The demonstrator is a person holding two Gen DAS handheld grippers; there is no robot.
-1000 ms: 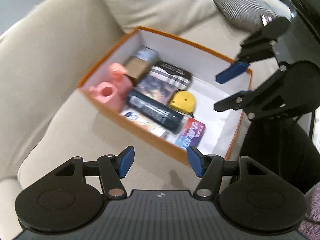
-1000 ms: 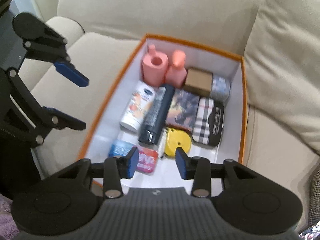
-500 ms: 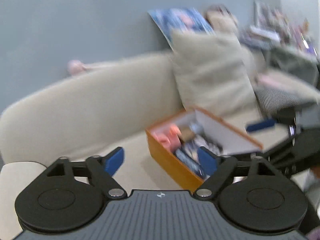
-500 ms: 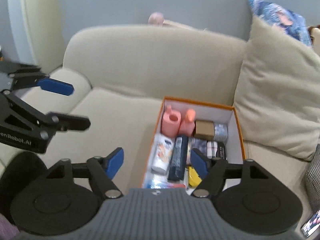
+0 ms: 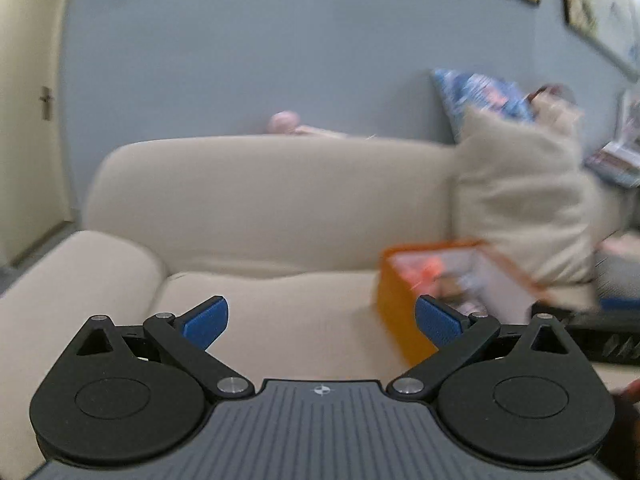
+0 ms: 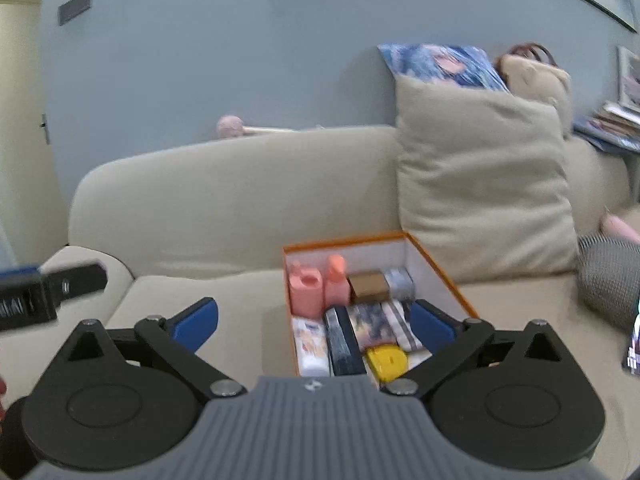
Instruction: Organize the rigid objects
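An orange box [image 6: 448, 280] with white inner walls sits on the beige sofa seat. Inside it lie two pink bottles [image 6: 306, 288], a brown carton [image 6: 368, 286], a dark tube [image 6: 342, 340], a white tube [image 6: 312, 346], a plaid tin [image 6: 400, 324] and a yellow tape measure [image 6: 386, 356]. My right gripper [image 6: 313, 312] is held back in front of the box, its jaws opening with nothing between them. My left gripper [image 5: 320, 312] stands open and empty over the bare seat. The box [image 5: 394, 304] is blurred to its right.
A large beige cushion [image 6: 480, 184] leans on the sofa back behind the box, with a blue patterned cushion [image 6: 440, 64] above it. A grey knitted cushion [image 6: 608, 280] lies at the right. The sofa armrest [image 5: 80, 276] is at the left.
Both grippers have drawn back from over the box and tipped up, so the sofa back and wall now show. Both pairs of jaws have spread wider.
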